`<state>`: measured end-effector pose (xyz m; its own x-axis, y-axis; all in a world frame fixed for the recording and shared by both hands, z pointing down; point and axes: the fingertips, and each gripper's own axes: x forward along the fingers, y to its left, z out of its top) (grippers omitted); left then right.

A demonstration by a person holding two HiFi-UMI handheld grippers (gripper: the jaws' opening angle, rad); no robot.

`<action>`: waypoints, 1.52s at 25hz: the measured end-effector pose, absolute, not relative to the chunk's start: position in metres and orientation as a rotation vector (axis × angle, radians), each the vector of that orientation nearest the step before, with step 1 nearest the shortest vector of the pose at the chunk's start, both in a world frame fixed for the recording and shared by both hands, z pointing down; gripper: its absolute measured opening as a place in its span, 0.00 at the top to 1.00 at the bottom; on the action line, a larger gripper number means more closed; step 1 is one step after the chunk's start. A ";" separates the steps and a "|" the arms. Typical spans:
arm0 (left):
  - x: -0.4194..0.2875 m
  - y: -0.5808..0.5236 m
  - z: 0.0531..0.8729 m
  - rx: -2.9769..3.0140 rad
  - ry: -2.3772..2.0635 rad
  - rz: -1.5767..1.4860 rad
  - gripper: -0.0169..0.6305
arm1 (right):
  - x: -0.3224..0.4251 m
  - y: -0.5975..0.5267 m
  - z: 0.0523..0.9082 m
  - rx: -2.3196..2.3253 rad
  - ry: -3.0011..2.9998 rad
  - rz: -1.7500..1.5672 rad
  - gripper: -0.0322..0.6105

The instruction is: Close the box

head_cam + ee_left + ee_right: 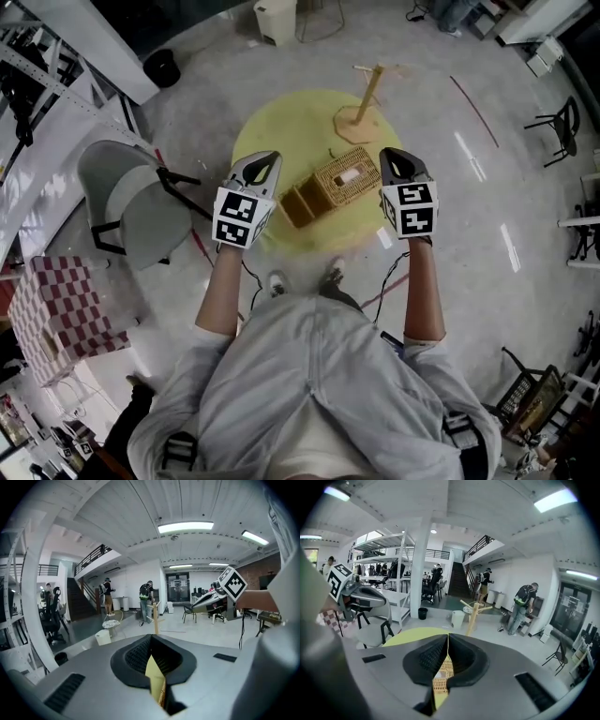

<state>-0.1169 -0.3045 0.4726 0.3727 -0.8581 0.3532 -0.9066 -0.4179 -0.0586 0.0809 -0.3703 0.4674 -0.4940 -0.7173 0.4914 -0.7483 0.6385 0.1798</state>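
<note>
A wicker box [349,178] stands on the round yellow table [281,117], its lid [298,204] swung open to the left and lying flat. My left gripper [272,157] hovers just left of the lid, its jaws shut with nothing in them. To the right of the box my right gripper [386,153] is held at the same height, also shut and empty. In the right gripper view, wicker [440,677] shows through the slit below the closed fingertips. In the left gripper view, a strip of yellow and brown [157,686] shows there.
A wooden peg stand [367,103] rises at the table's far edge behind the box. A grey chair [131,202] is to the left, a checkered box [61,305] near it, and a white bin [275,19] beyond the table. People stand far off.
</note>
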 end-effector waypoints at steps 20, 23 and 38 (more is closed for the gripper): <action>-0.068 -0.279 0.353 2.841 -1.567 0.345 0.93 | 0.107 -0.301 0.343 1.358 -2.411 -0.155 0.91; -0.061 -0.277 0.350 2.862 -1.556 0.343 0.93 | 0.107 -0.296 0.343 1.346 -2.408 -0.157 0.91; -0.050 -0.277 0.361 2.856 -1.511 0.366 0.93 | 0.107 -0.291 0.356 1.281 -2.402 -0.145 0.91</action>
